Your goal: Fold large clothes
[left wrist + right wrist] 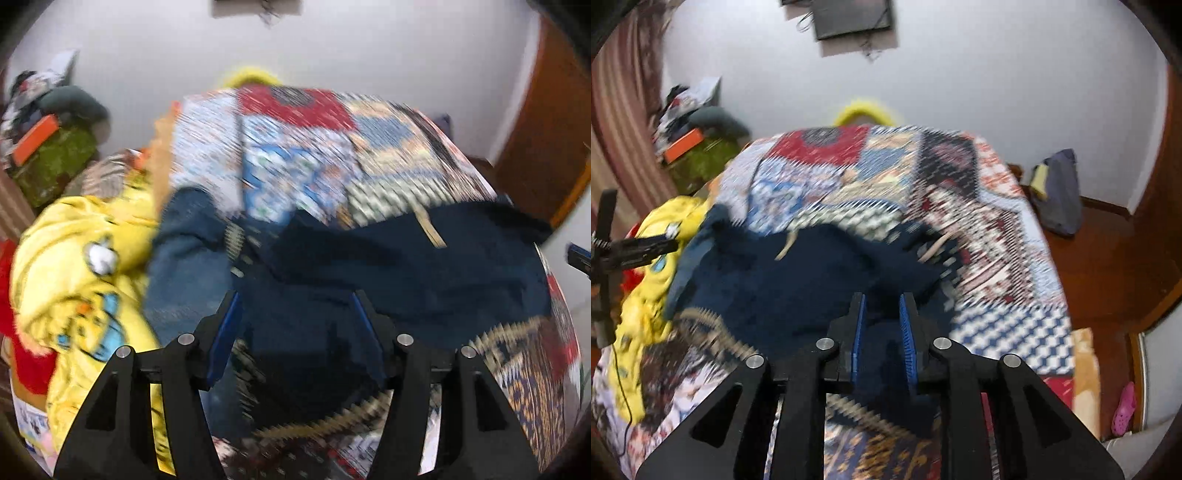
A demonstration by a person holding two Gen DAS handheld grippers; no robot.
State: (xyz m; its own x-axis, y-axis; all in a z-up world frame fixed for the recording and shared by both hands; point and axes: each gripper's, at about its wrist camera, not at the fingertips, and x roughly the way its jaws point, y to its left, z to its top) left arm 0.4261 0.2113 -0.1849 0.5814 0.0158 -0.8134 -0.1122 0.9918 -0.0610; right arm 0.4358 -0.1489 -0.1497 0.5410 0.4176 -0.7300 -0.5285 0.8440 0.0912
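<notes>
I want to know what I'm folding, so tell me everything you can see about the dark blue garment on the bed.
The dark blue garment is soft, thick-looking fabric, spread rumpled and unfolded over the patchwork bedspread. Beige cords or ties show near its far edge. A lighter blue part sits at its left end, by the yellow clothing. Both views are blurred, so its type is unclear. The left claw and right claw are both open just above it, neither gripping.
</notes>
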